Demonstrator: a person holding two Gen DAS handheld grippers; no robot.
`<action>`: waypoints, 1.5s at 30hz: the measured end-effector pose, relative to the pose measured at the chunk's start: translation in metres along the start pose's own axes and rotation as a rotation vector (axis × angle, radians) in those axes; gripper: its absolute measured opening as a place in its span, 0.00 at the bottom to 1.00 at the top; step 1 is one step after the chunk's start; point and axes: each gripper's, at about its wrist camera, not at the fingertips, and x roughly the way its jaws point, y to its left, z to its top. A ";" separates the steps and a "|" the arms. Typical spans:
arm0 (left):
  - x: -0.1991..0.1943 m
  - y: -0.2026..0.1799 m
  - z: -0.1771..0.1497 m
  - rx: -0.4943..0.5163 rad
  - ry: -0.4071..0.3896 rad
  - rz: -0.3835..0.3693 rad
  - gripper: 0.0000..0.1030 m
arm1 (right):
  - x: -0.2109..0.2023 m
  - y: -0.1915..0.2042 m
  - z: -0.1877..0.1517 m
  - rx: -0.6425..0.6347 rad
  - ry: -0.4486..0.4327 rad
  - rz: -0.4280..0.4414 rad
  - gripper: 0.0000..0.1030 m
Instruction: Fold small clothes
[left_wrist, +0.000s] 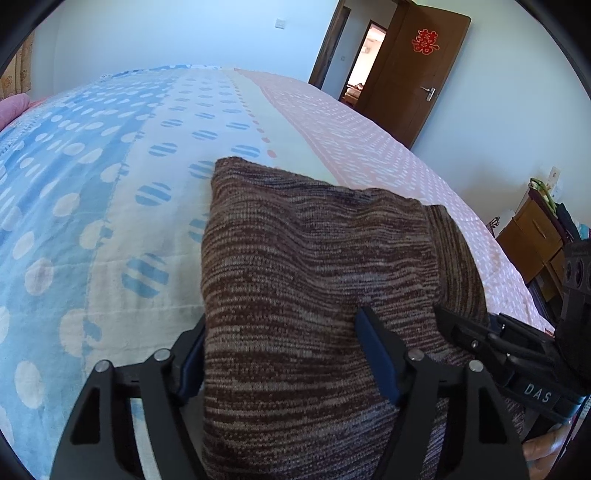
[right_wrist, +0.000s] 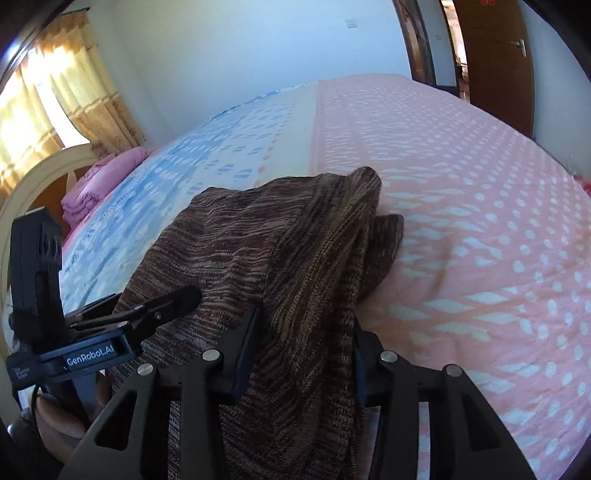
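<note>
From the left wrist camera, the left gripper (left_wrist: 284, 354) has its two black fingers (left_wrist: 380, 354) spread apart, with the brown knit garment (left_wrist: 314, 266) between them. The cloth fills the gap and touches both blue pads. I cannot tell how hard it squeezes. The garment is striped in brown and pale pink. It lies draped over the bed cover (left_wrist: 110, 192), which has blue spots on one side and pink with white spots on the other. The right gripper (left_wrist: 491, 343) shows at the right edge, touching the garment's edge. A brown door (left_wrist: 417, 74) stands open behind the bed.

From the right wrist camera, the right gripper (right_wrist: 303, 354) holds a bunched fold of the same brown knit garment (right_wrist: 295, 251) between its fingers (right_wrist: 243, 354). The cloth hangs down between them. The left gripper (right_wrist: 162, 299) rests on the garment at the left. A pink blanket (right_wrist: 99, 184) lies near the headboard, by yellow curtains (right_wrist: 62, 88).
</note>
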 end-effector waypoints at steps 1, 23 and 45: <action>0.000 0.000 0.000 0.001 -0.002 0.001 0.71 | 0.000 -0.002 -0.001 0.007 -0.001 0.003 0.42; 0.002 -0.004 0.000 0.007 0.006 0.003 0.75 | 0.009 -0.030 0.013 0.269 0.050 0.051 0.45; -0.025 0.001 -0.005 -0.011 -0.029 -0.065 0.27 | -0.049 0.097 -0.005 -0.152 -0.206 -0.413 0.22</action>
